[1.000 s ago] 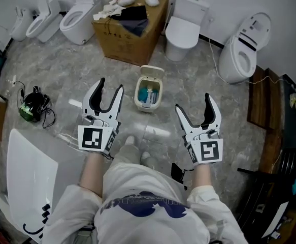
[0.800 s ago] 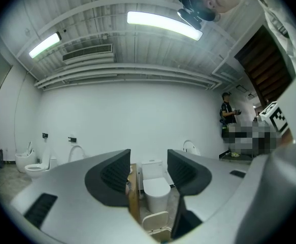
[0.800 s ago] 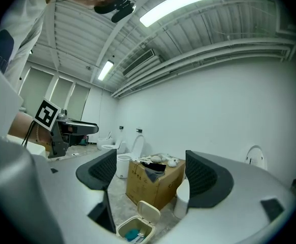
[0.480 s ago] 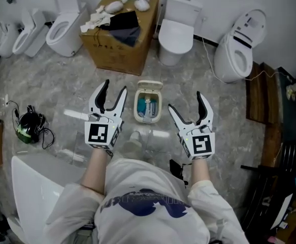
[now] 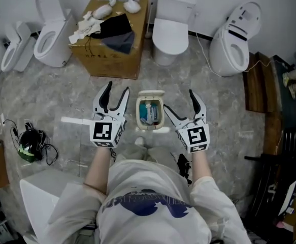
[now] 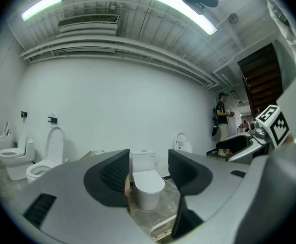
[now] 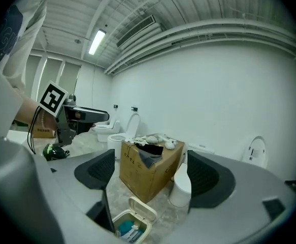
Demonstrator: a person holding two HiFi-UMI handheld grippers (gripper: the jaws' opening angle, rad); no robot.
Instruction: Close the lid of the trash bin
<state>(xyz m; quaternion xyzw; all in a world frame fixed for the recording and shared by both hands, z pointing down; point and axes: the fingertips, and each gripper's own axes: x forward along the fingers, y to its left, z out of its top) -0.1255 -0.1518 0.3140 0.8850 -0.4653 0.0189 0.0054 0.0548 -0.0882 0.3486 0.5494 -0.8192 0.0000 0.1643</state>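
Note:
A small cream trash bin (image 5: 149,113) stands on the marbled floor with its lid (image 5: 151,93) tipped up at the far side and blue and white rubbish showing inside. My left gripper (image 5: 116,89) is open just left of the bin. My right gripper (image 5: 179,101) is open just right of it; its jaws have just been opening further, with nothing between them. In the right gripper view the bin (image 7: 131,229) sits low between the jaws, lid (image 7: 142,210) up. The left gripper (image 6: 148,177) points level toward a white toilet (image 6: 146,182).
A cardboard box (image 5: 109,34) with clutter on top stands behind the bin, flanked by white toilets (image 5: 170,32) (image 5: 48,37) (image 5: 234,39). Dark wooden furniture (image 5: 262,83) lines the right side. Tangled cables and a headset (image 5: 31,144) lie left, by a white panel (image 5: 46,197).
Both grippers have moved forward and lower, closing in on the bin until they flank it on either side. The bin's lid stays up.

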